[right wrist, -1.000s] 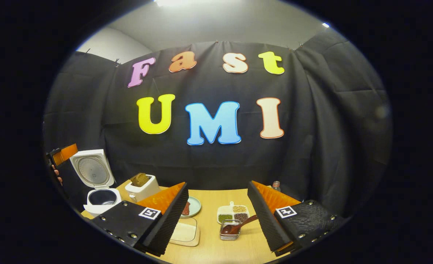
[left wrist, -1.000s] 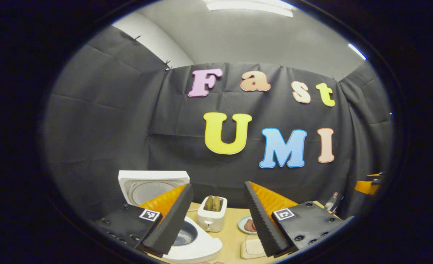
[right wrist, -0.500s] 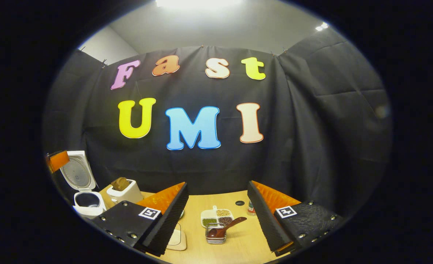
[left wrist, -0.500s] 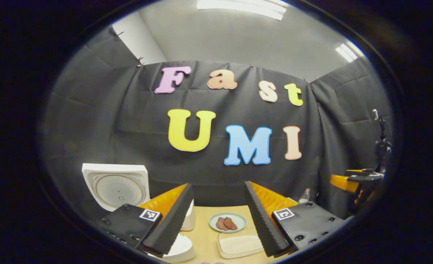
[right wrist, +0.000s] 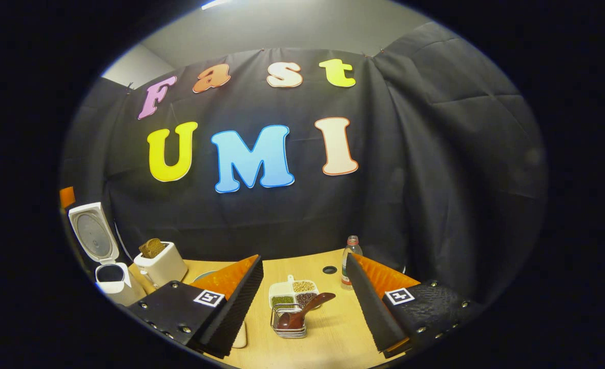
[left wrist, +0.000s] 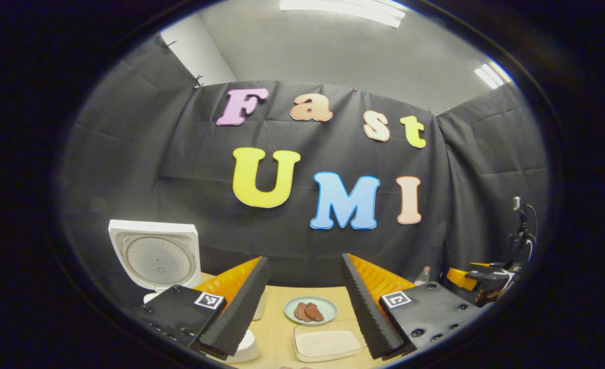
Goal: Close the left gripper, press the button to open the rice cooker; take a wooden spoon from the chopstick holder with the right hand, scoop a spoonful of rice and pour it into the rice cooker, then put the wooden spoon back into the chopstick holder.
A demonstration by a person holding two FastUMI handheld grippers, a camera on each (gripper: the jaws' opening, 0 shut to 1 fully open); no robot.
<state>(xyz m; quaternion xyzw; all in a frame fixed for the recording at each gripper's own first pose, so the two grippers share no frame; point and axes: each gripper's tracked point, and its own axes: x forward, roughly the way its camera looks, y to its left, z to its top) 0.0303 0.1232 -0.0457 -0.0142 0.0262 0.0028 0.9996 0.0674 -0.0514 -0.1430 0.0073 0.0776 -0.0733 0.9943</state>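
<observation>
The table (right wrist: 328, 328) runs up to the black booth wall, with bare wood at its middle and right. At its far left stands the cooker (right wrist: 111, 279), lid (right wrist: 93, 237) swung upright and pot open; in the left gripper view the lid (left wrist: 154, 255) rises just left of that gripper's left finger, closer to the fingers than half a second ago. The toaster (right wrist: 161, 264) sits just right of the cooker, toast poking out.

The right gripper (right wrist: 305, 307) is held level above the near edge, aimed at the wall, fingers spread wide with nothing between them. Between them in the picture lies the wire holder (right wrist: 288, 323), the spoon (right wrist: 302, 312) resting in it, bowl down and handle tilted up to the right. Just behind the holder is the grain tray (right wrist: 293, 293), and a bottle (right wrist: 350, 254) stands upright past the right finger, near a small hole in the tabletop. The holder sits nearer and more central than a second ago, and the cooker has slid toward the left edge.

The left gripper (left wrist: 305, 307) is also wide open and empty, held level over the table. Ahead of it are a plate (left wrist: 310, 310) of meat slices and, nearer, a pale board (left wrist: 327, 344). The right gripper shows far right in this view, lower than half a second ago.
</observation>
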